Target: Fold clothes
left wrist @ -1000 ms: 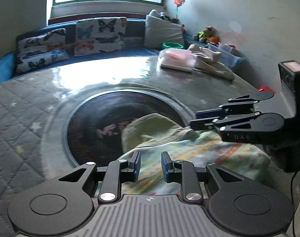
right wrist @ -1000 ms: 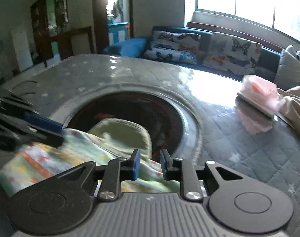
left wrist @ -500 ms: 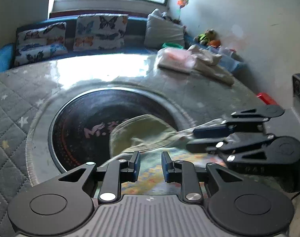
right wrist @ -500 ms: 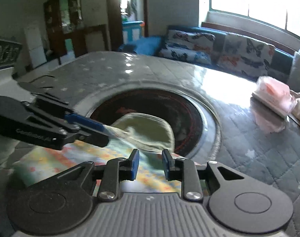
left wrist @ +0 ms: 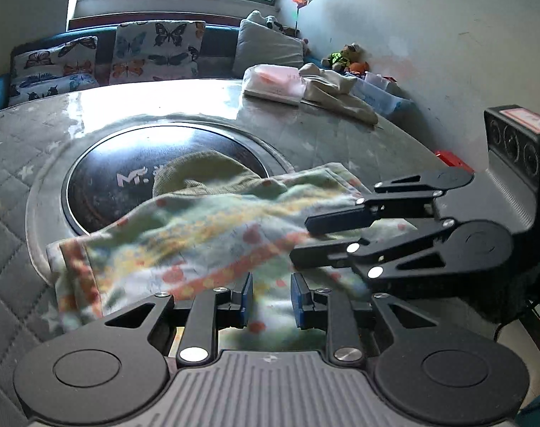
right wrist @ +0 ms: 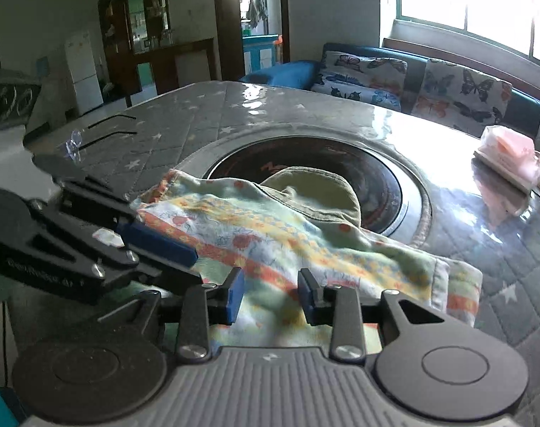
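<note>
Quilted tabletop (left wrist: 17,163) carries a soft, limp printed garment (left wrist: 206,235) near its front edge. Left gripper (left wrist: 270,299) stands narrowly parted; right gripper (right wrist: 270,293), just opening, grips nothing. Pinch the hems.

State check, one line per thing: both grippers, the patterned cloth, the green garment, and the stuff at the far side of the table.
Left gripper: jaws apart over the cloth, no grip visible.
Right gripper: jaws just been opening, cloth between them, pads not pressing.
Pastel patterned cloth: folded over, rumpled, lying on the table.
Olive-green garment: partly covered by the cloth.
Pink plastic-wrapped packet: lying flat, closed.
Beige garment: unfolded heap.
</note>
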A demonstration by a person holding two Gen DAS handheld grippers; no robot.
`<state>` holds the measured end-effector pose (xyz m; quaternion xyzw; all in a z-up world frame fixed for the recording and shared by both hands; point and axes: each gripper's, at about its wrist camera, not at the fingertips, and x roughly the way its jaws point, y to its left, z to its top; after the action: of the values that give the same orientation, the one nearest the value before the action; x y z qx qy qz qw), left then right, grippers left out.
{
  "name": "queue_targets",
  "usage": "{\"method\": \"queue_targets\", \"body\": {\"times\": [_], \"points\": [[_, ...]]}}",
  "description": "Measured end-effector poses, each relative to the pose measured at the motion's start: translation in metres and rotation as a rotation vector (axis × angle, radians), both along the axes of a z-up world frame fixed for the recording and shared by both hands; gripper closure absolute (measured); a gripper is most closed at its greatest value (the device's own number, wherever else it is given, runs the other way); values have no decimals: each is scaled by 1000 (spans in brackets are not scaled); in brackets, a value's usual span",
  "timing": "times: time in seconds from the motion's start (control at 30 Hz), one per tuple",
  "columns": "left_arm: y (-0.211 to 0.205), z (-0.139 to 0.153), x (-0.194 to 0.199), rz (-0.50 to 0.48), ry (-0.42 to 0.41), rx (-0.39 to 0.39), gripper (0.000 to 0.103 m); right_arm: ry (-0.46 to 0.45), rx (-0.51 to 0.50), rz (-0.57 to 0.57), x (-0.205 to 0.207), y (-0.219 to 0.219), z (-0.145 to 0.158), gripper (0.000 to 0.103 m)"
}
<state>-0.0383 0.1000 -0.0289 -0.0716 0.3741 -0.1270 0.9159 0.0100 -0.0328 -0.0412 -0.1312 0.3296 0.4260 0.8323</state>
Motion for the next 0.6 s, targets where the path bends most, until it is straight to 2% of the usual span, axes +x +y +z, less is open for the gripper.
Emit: {"method": "queue_targets", "body": {"times": [0.2,0.4,0.6], "points": [[-2,2,-13,15,-16,-8,76,-52,-3,8,-21,-8,3,68],[-1,-2,-26,39,-23,-6,76,-70,-1,22,-38,-13,-1,67],[6,-4,-34,74,-26,-17,76,-53,8,-25,-40,-33,-4,64]]}}
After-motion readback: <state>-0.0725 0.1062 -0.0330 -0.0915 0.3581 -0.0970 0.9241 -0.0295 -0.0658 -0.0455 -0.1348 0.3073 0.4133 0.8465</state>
